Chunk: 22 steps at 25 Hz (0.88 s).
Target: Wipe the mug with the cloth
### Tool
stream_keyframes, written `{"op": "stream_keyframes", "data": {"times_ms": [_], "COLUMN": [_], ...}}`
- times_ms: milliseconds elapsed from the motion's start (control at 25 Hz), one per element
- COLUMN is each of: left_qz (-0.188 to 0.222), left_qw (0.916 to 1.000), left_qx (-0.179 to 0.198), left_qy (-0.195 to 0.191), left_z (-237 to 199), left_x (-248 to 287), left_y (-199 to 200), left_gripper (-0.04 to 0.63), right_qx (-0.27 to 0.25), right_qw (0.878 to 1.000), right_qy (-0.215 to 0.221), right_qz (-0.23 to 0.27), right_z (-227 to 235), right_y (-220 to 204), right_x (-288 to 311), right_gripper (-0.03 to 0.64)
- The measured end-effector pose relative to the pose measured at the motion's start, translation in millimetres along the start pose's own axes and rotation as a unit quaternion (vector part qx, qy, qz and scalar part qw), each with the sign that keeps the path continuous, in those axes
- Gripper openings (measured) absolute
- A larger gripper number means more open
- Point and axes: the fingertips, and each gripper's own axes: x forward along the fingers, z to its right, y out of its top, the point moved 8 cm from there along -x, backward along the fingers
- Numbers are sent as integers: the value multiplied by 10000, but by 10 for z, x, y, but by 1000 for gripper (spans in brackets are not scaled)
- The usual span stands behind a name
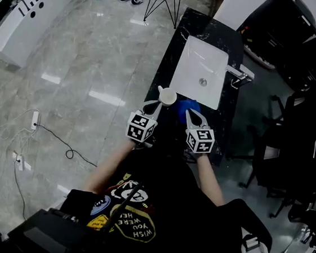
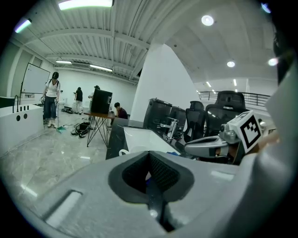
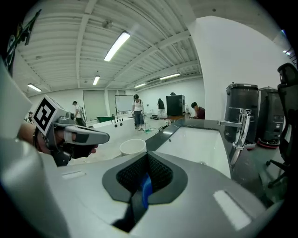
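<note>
A white mug [image 1: 167,96] stands on the black counter [image 1: 166,67], just in front of the sink. Right beside it lies a blue cloth [image 1: 183,105]. My right gripper [image 1: 189,115] reaches into the cloth's near edge. In the right gripper view its jaws [image 3: 145,183] are pressed together on a fold of blue cloth [image 3: 146,188], with the mug [image 3: 132,147] ahead to the left. My left gripper [image 1: 156,108] sits just short of the mug. Its jaws [image 2: 150,179] are together with nothing clearly gripped, and the mug's handle [image 2: 123,152] peeks over them.
A white sink [image 1: 202,66] with a chrome faucet [image 1: 240,78] fills the counter's far half. Black office chairs [image 1: 283,149] crowd the right side. Marble floor with cables [image 1: 60,140] lies to the left. People stand far off across the room [image 2: 51,100].
</note>
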Motion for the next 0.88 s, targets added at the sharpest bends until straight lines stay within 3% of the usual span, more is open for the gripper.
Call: {"op": "stream_keyframes", "data": {"times_ms": [880], "left_qz": [-84], "left_qw": [9999], "left_qx": [-80], "left_qy": [-21], "left_z": [17], "left_x": [1], "left_y": [-22], "left_gripper": [3], "right_qx": [140], "right_qw": [9995], "right_qy": [259], "right_qz": [-88], "right_z": [-82], "right_y": [0], "right_x": [17], "right_gripper": [2]}}
